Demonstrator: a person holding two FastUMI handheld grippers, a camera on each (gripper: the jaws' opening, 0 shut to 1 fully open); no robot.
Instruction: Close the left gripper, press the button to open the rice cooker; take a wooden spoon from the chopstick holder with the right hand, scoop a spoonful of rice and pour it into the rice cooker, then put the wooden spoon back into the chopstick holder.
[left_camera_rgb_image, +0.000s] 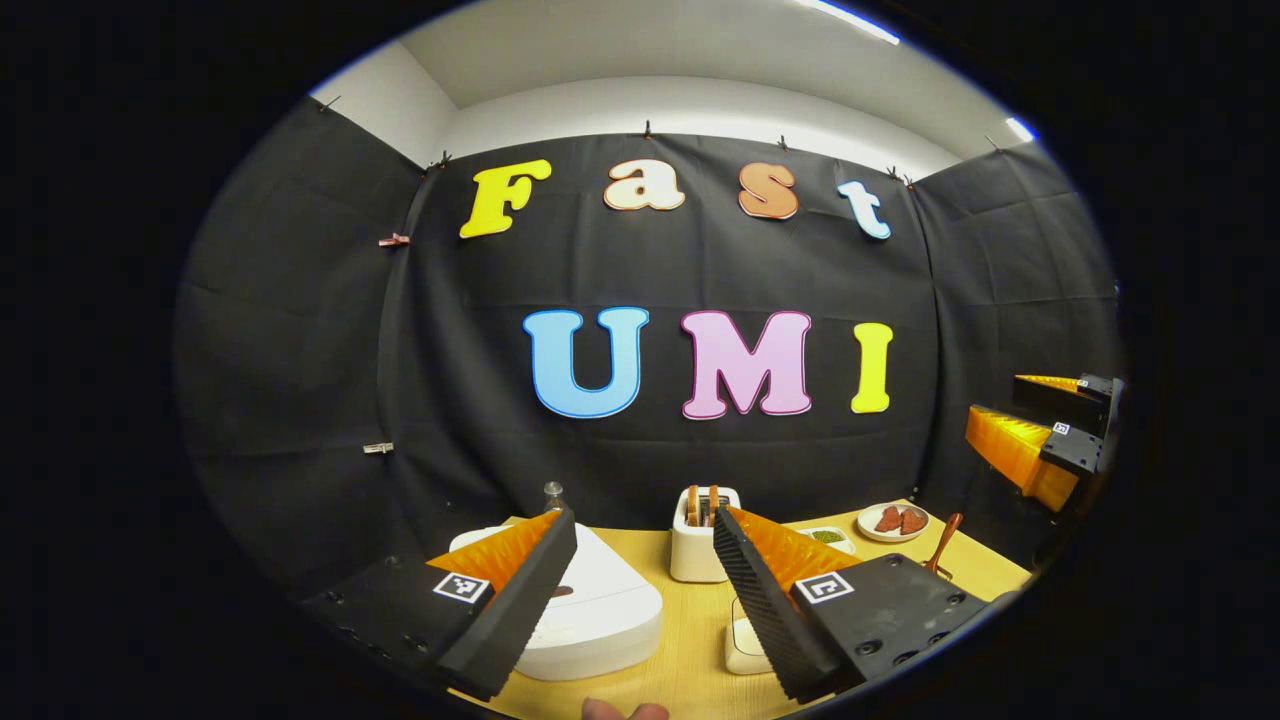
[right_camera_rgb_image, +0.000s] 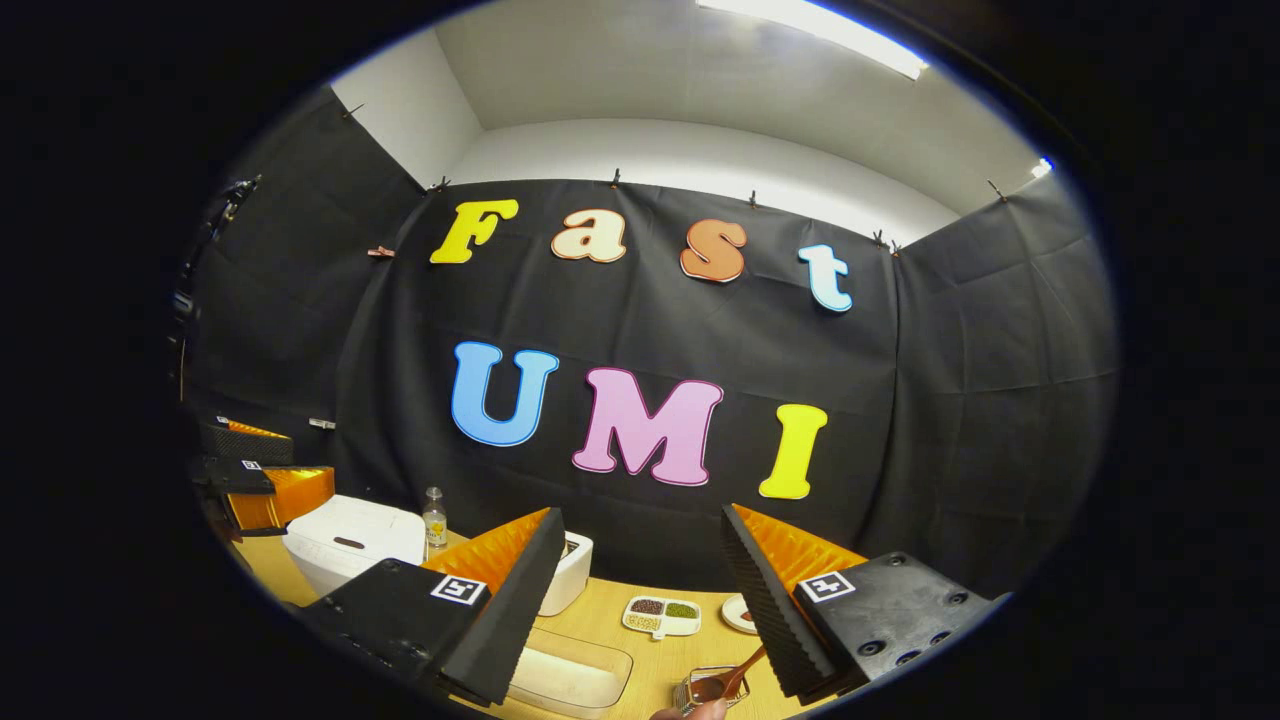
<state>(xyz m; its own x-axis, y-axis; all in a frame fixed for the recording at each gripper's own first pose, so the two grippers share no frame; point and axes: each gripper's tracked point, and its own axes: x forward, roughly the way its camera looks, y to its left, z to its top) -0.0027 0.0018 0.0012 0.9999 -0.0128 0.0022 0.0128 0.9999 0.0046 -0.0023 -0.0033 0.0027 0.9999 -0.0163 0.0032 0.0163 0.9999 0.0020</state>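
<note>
Step one looks to be the one in hand, by my reading: both tools are held high and nothing is touched.

From the left gripper view, my left gripper (left_camera_rgb_image: 640, 575) stands with its fingers wide apart and nothing between them. Below them sits the white cooker (left_camera_rgb_image: 600, 610) on the wooden table (left_camera_rgb_image: 690, 640), lid down. I can make out a small dark slot on its lid near my left finger, but I cannot tell whether that is the button. Behind the cooker stands a white toaster (left_camera_rgb_image: 703, 545), and off to the right a spoon (left_camera_rgb_image: 943, 545) sticks up, brown handle leaning. The right gripper (left_camera_rgb_image: 1040, 425) hangs at the far right edge, well above the table.

From the right gripper view, my right gripper (right_camera_rgb_image: 640, 590) is likewise spread and empty. The spoon (right_camera_rgb_image: 728, 680) lies low between its fingers, standing in a wire holder (right_camera_rgb_image: 700, 690) at the bottom edge. The cooker (right_camera_rgb_image: 355, 545) sits far left, lid down, with the left gripper (right_camera_rgb_image: 265, 470) just beside it.

Next, I judge, I must bring the left fingers together and lower them onto the cooker's release; the right waits.
</note>
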